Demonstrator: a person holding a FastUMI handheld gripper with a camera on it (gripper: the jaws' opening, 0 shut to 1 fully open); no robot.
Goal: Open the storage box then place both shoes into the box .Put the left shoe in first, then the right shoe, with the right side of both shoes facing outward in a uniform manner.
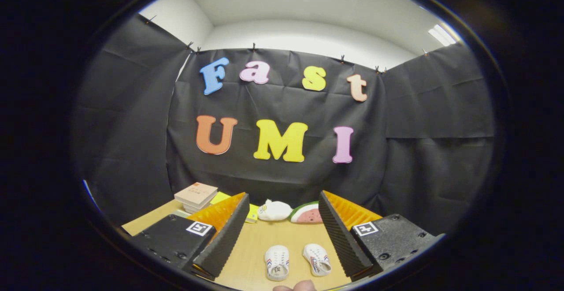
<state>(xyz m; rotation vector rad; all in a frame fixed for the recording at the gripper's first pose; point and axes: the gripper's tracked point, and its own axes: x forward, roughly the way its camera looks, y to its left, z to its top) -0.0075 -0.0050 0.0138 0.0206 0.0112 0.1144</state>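
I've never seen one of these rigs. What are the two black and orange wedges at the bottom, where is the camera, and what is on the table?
The camera rides on a hand-held gripper and looks forward along it. The two wedges are its jaws: black ridged pads with orange backs. They stand wide open and hold nothing. Between them, on the wooden table, lie two small white shoes, one beside the other, toes pointing away from the camera. Beyond the jaws, by the black cloth wall, sit a stack of books, a white plush toy and a watermelon-slice toy. A fingertip of the person peeks in nearest the camera.

Matt wood-look table, ribbed black rubbery jaws, white perforated plastic-looking shoes
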